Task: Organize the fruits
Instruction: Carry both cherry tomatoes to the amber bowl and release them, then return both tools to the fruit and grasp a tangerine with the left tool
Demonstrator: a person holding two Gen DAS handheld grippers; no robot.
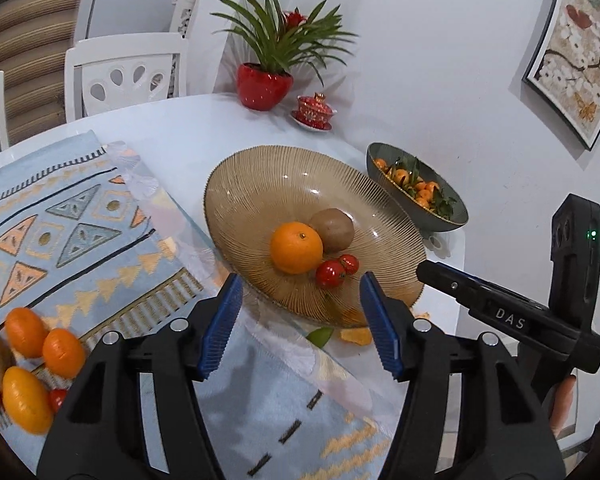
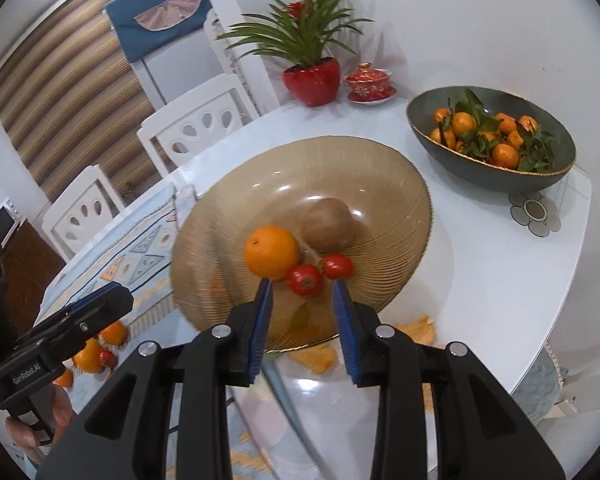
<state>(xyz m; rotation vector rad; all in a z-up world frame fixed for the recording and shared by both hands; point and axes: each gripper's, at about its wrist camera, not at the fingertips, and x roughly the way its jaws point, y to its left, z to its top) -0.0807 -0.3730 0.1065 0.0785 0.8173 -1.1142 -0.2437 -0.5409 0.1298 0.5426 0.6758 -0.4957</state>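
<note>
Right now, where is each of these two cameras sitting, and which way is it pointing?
Left wrist view: rides on the left gripper, looking forward over the patterned mat to the amber bowl; the right gripper's side and some fingers show.
Right wrist view: rides on the right gripper, close above the same bowl; the left gripper and a hand show at lower left.
Shared: the orange, kiwi, two tomatoes, tangerine bowl and red-potted plant.
</note>
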